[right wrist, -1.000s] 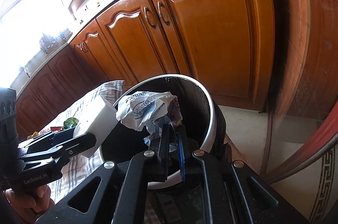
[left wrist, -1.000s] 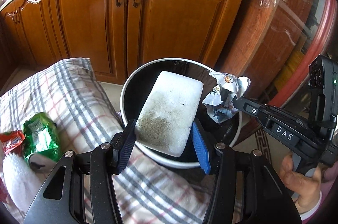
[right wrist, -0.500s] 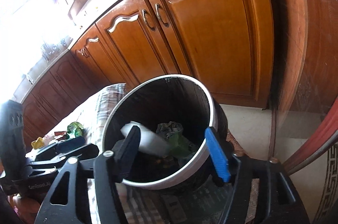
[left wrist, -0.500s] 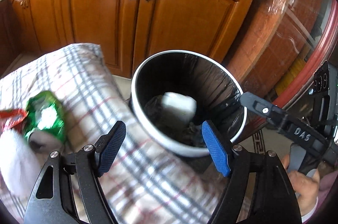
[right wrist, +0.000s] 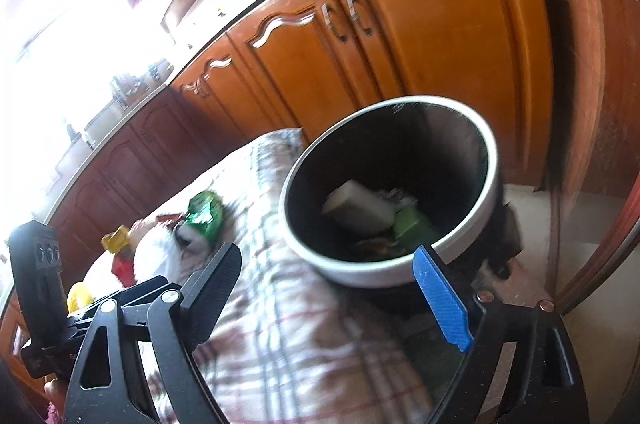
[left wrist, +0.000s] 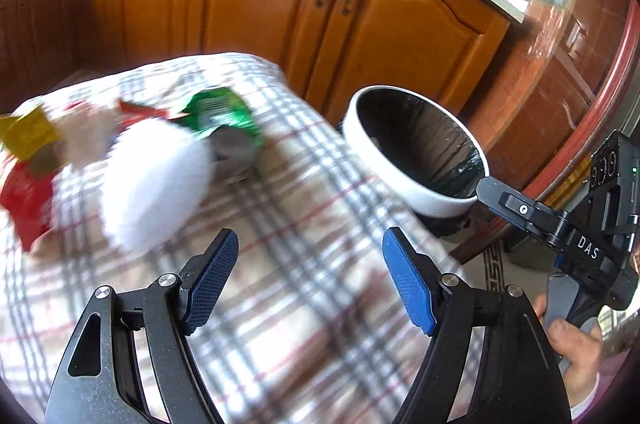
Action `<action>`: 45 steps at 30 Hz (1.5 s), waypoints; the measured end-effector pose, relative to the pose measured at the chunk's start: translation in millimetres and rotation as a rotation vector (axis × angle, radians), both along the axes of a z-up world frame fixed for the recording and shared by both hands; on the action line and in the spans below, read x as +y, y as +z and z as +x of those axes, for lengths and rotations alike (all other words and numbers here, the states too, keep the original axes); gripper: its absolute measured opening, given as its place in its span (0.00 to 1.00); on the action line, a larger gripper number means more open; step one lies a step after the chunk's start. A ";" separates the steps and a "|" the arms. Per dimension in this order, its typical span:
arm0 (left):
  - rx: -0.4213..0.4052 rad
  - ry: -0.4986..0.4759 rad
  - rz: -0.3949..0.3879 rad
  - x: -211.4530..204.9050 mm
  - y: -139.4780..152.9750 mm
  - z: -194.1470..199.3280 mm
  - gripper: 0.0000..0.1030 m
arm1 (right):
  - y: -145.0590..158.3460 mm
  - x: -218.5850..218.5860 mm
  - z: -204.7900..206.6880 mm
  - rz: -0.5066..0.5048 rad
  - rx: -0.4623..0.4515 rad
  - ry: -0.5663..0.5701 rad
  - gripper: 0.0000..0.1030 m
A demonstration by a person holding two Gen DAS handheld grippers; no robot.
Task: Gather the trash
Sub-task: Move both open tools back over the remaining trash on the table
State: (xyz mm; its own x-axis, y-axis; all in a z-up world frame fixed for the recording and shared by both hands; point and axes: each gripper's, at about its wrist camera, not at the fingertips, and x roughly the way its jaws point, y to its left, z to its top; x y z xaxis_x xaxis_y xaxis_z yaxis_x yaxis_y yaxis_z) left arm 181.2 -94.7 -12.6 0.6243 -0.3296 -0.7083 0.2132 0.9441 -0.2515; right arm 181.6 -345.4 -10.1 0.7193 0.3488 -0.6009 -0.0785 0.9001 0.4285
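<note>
Both grippers' fingers now gape empty; the sponge (right wrist: 356,206) lies binned.

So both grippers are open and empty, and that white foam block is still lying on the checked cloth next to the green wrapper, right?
Not quite. The white foam block lies inside the bin, as the right wrist view shows. Both the left gripper and right gripper are indeed open and empty.
</note>
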 end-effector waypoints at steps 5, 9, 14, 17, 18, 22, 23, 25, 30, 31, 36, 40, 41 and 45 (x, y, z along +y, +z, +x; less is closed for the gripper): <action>0.005 0.071 -0.011 38.7 -3.9 -17.5 0.74 | -3.0 30.8 -8.9 0.006 0.013 0.048 0.87; 0.012 0.131 -0.015 70.2 -7.5 -28.4 0.74 | -6.0 59.1 -11.9 0.001 0.023 0.099 0.87; 0.011 0.178 -0.005 95.7 -9.9 -37.8 0.74 | -11.4 91.7 -15.2 0.000 0.037 0.154 0.87; 0.017 0.202 -0.003 108.9 -12.6 -40.4 0.74 | -15.2 109.7 -16.1 -0.002 0.046 0.185 0.87; 0.019 0.212 -0.001 113.2 -13.4 -41.1 0.74 | -16.0 112.6 -15.9 -0.001 0.049 0.190 0.87; 0.024 0.248 -0.001 130.0 -16.6 -43.8 0.74 | -18.6 127.3 -14.9 0.017 0.059 0.212 0.87; 0.024 0.257 0.000 134.6 -16.9 -44.6 0.74 | -18.8 130.5 -14.3 0.022 0.060 0.217 0.87; 0.025 0.273 -0.001 142.6 -17.0 -44.1 0.74 | -18.3 137.8 -12.9 0.025 0.060 0.227 0.87; 0.018 0.298 0.011 158.4 -15.3 -36.9 0.74 | -15.2 157.9 -7.6 0.002 0.045 0.265 0.87; 0.017 0.300 0.015 159.9 -15.0 -34.3 0.74 | -14.8 161.6 -6.3 -0.002 0.042 0.272 0.87; 0.000 0.319 0.047 170.5 -11.6 -17.9 0.74 | -13.4 181.5 6.8 -0.006 0.038 0.312 0.86; -0.013 0.321 0.082 178.2 -10.4 2.0 0.74 | -13.0 194.3 22.1 -0.002 0.036 0.328 0.86; -0.013 0.317 0.089 179.5 -11.3 7.0 0.74 | -13.3 197.6 27.5 0.004 0.039 0.331 0.86; 0.006 0.310 0.097 183.9 -19.6 25.5 0.74 | -17.0 205.6 44.7 0.043 0.049 0.338 0.85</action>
State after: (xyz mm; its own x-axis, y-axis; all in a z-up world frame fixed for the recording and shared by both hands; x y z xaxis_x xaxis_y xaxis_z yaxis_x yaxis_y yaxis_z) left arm 206.7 89.2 -32.2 0.6801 -0.0553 -0.7310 -0.0892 0.9835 -0.1573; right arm 226.3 -139.8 -27.1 0.5296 0.5881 -0.6113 -0.3476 0.8078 0.4761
